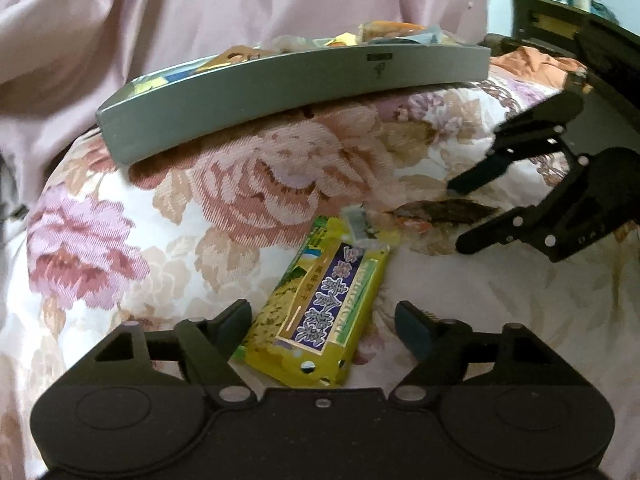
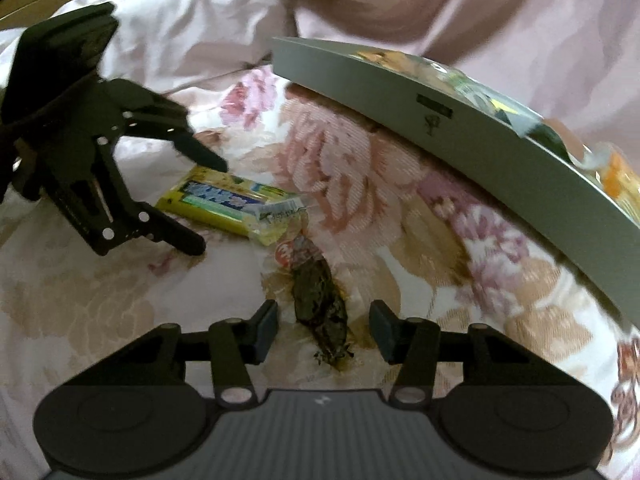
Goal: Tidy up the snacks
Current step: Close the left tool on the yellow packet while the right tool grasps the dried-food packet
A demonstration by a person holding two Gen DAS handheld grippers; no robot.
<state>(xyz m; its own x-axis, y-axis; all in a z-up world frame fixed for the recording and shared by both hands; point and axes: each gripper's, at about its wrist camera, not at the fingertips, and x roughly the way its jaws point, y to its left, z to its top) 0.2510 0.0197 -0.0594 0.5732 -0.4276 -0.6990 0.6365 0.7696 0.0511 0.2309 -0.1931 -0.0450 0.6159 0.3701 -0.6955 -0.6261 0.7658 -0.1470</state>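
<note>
Left wrist view: the left gripper [image 1: 322, 322] straddles a yellow snack packet [image 1: 320, 312] lying on the floral bedspread [image 1: 248, 184]. Its left finger touches the packet's edge, its right finger stands clear, so nothing is clamped. The packet carries a blue band with large white Chinese characters and a green strip of blurred Latin lettering along its side; I cannot read either. Beyond it sits a grey tray [image 1: 296, 92], a small dark label on its wall too small to read, with more wrapped snacks inside. At right, the right gripper [image 1: 460, 212] brackets a dark snack pouch [image 1: 444, 212].

Right wrist view: the right gripper [image 2: 324, 332] frames that dark snack pouch [image 2: 320, 304], gaps on both sides, not gripping. Its red logo is unreadable. The yellow snack packet [image 2: 228, 204] lies just beyond, between the left gripper's [image 2: 208, 208] tips; the grey tray [image 2: 460, 140] sits at right.
</note>
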